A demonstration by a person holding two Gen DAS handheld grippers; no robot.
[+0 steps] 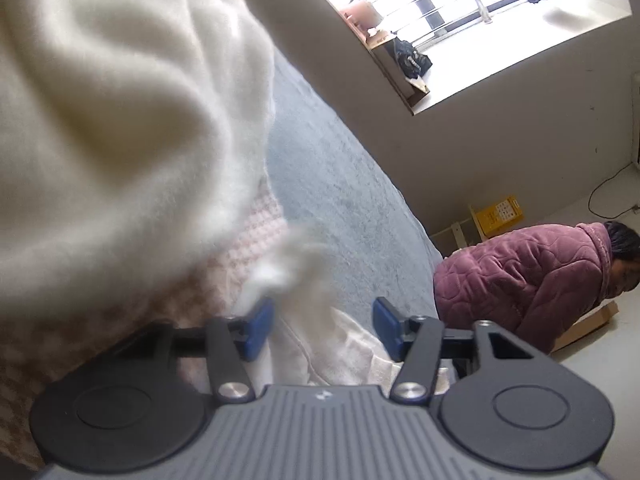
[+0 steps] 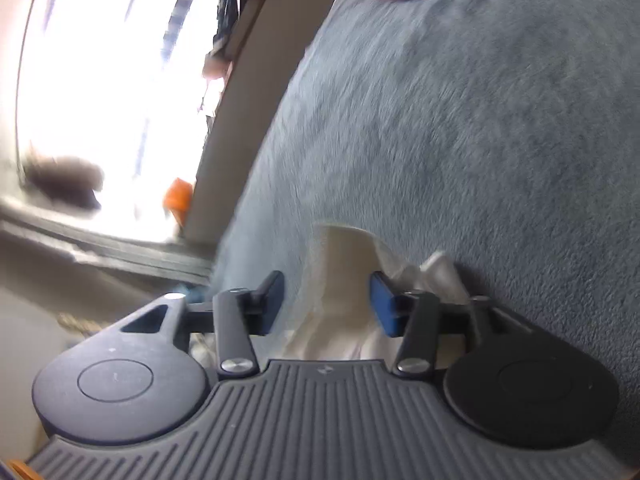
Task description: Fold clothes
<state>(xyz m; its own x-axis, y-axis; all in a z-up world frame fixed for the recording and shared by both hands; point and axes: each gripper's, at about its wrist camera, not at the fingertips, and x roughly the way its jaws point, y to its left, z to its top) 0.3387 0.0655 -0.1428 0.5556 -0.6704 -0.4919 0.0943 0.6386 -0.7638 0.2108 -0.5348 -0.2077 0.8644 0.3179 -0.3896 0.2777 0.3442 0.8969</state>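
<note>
A fluffy cream garment (image 1: 120,120) fills the upper left of the left wrist view, close to the lens and blurred. A tuft of it hangs between the blue pads of my left gripper (image 1: 323,326). The jaws stand apart and the tuft brushes only the left pad (image 1: 260,326). A pink checked cloth (image 1: 256,236) lies under the garment. In the right wrist view a cream fold of cloth (image 2: 344,264) lies between the spread jaws of my right gripper (image 2: 328,304), close to the right pad (image 2: 382,304) but not pinched.
Both garments rest on a blue-grey plush bed cover (image 1: 340,184) (image 2: 480,140). A person in a mauve quilted jacket (image 1: 520,276) bends over beside the bed at the right. A bright window (image 1: 480,20) with clutter on its sill is behind. A yellow crate (image 1: 500,214) stands by the wall.
</note>
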